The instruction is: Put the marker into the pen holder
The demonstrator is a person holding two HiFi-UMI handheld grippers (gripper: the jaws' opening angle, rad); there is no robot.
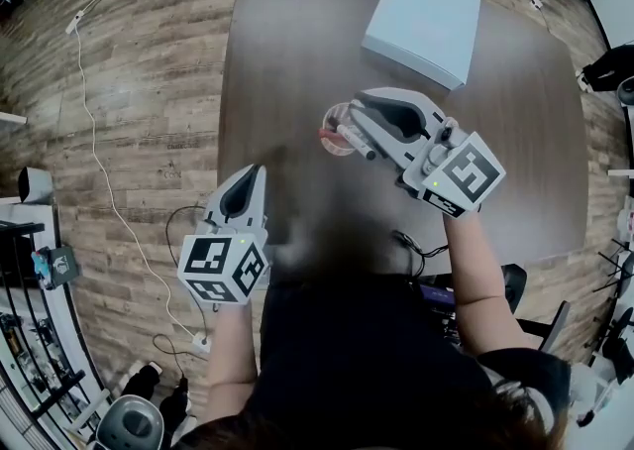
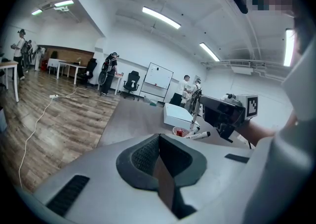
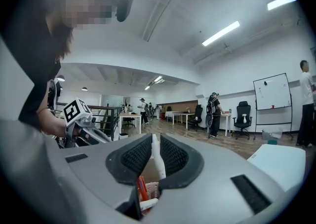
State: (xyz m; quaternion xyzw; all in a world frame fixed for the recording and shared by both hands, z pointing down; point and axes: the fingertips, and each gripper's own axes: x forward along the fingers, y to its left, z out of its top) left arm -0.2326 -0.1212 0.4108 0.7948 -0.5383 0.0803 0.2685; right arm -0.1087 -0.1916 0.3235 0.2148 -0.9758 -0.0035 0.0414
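Marker (image 1: 358, 142): white barrel, clamped between the narrowly set jaws of the right gripper (image 1: 357, 121). It is held just above the pen holder (image 1: 330, 133) on the table (image 1: 297, 52) and is not yet inside. The barrel is seen tilted, nearer level than upright.
Pen holder: mesh cup; a red pen (image 3: 141, 188) is seen in it.
Left gripper (image 1: 254, 180): jaws pressed together, nothing between them, well apart from the cup.
White box (image 1: 424, 20): beyond the cup, not involved.
Step judged in hand: positioning over the opening.
Next move judged to call for: barrel tipped upright, lower end brought inside the rim, lowered, jaws then parted.
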